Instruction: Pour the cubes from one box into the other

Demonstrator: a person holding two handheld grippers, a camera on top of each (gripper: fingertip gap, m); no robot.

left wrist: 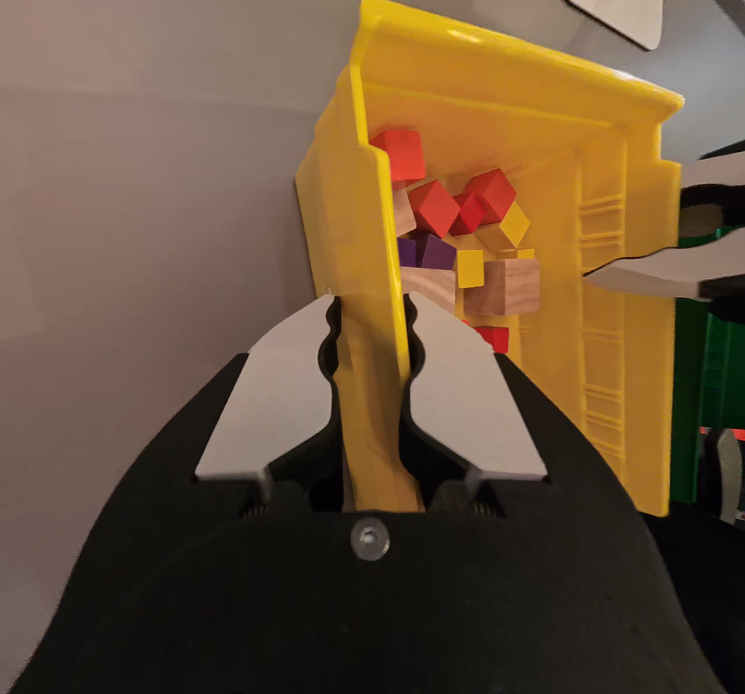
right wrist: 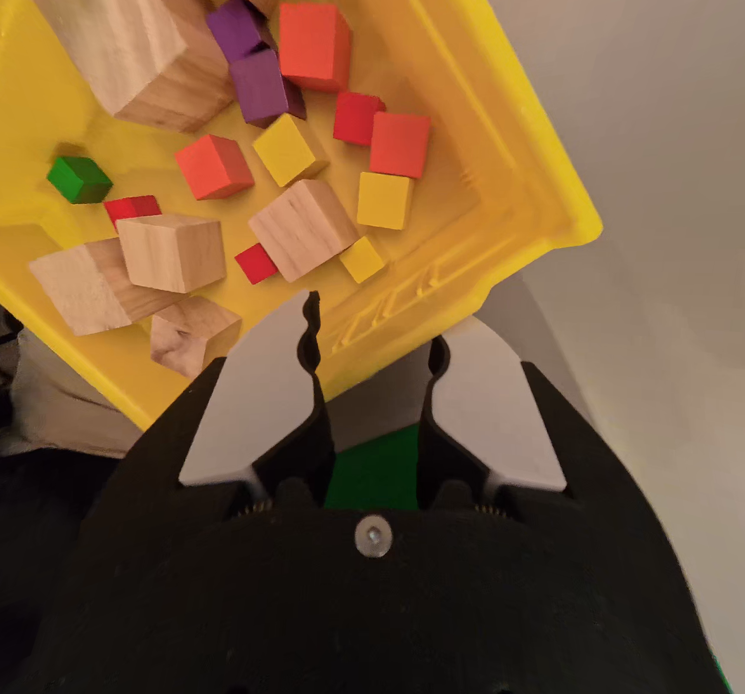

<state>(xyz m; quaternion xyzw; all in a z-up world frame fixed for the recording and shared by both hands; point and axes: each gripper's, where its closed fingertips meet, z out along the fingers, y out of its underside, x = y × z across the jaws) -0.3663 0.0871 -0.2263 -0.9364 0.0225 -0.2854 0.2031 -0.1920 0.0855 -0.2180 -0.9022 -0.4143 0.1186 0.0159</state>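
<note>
Against pale wall (left wrist: 141, 190), tilted yellow box (left wrist: 483, 110) of cubes (right wrist: 306, 227) clamped between both grippers' fingers.

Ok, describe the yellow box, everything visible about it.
The yellow box is a glossy plastic bin with a flanged rim and ribbed walls, lifted and tipped steeply. The left tongs clamp one wall; the right tongs straddle the opposite wall. Loose cubes of red, orange, yellow, purple, green and bare wood lie scattered inside. A green box shows beyond it.
</note>
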